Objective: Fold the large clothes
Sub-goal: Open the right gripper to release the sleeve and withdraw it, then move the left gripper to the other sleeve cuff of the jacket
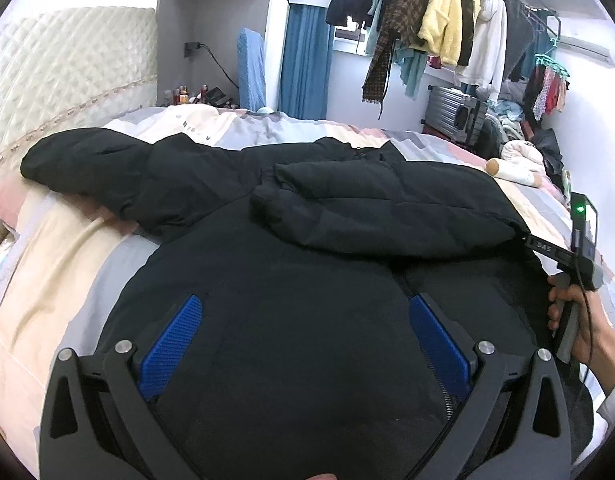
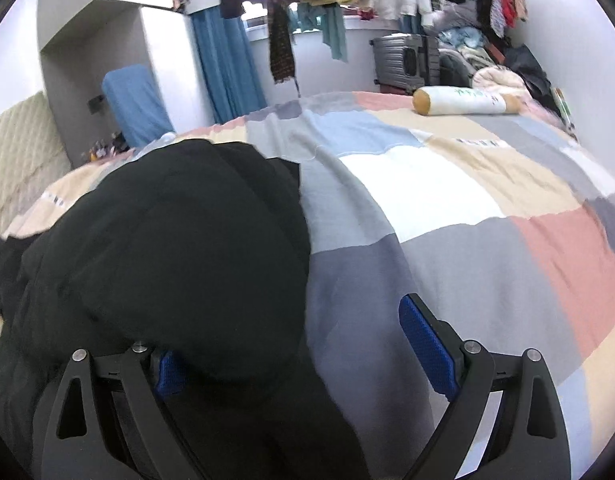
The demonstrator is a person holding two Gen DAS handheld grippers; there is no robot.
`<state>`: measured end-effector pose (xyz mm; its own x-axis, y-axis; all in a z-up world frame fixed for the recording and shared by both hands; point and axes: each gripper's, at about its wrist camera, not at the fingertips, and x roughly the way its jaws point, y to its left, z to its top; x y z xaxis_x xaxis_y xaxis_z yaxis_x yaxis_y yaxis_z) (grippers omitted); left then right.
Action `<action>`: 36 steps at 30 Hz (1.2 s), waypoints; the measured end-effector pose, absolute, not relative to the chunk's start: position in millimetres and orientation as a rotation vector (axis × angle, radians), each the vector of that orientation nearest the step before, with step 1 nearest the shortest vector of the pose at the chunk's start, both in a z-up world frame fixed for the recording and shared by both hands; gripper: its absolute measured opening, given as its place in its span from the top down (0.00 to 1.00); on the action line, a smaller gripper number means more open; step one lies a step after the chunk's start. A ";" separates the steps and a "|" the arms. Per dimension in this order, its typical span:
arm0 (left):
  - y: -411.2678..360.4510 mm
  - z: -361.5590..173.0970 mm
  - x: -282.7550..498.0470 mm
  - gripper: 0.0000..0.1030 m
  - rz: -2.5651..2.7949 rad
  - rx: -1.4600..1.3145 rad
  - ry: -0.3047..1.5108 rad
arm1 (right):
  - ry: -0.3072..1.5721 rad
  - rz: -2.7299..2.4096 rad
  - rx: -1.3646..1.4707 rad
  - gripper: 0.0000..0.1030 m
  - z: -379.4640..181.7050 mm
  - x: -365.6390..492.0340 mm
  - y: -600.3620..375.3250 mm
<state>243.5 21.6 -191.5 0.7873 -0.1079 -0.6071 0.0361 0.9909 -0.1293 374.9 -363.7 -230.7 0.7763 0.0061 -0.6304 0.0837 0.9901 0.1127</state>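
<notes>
Black jacket (image 1: 307, 280) spread flat on patchwork quilt (image 2: 447, 208), on bed. One sleeve (image 1: 379, 208) folded across chest; other sleeve (image 1: 87, 160) stretched out toward headboard (image 1: 67, 72). Left gripper (image 1: 303, 332) over jacket body, jaws wide, blue pads (image 1: 171, 344) apart, nothing pinched. Right gripper (image 2: 299, 356) at jacket's edge, jaws wide; puffy fabric bulges over one pad, other pad over bare quilt. Bolster (image 2: 467, 101) at far side of bed. Clothes rack (image 1: 447, 20) and suitcase (image 2: 407, 58) beyond.
</notes>
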 end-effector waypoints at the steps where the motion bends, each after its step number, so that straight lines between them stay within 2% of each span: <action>1: 21.2 -189.0 241.2 0.00 -0.082 -0.113 0.653 | 0.678 -0.029 0.136 0.10 -224.9 370.0 -360.1; 17: 23.3 -144.2 182.4 0.00 -0.101 -0.136 0.549 | 0.555 0.192 0.066 0.07 -134.5 250.4 -257.1; 20: 21.6 -142.1 170.5 0.00 -0.109 -0.128 0.534 | 0.541 0.224 0.064 0.00 -129.5 223.4 -243.3; 36: 19.7 -146.2 155.8 0.00 -0.141 -0.160 0.550 | 0.532 0.272 0.033 0.00 -128.5 131.6 -223.5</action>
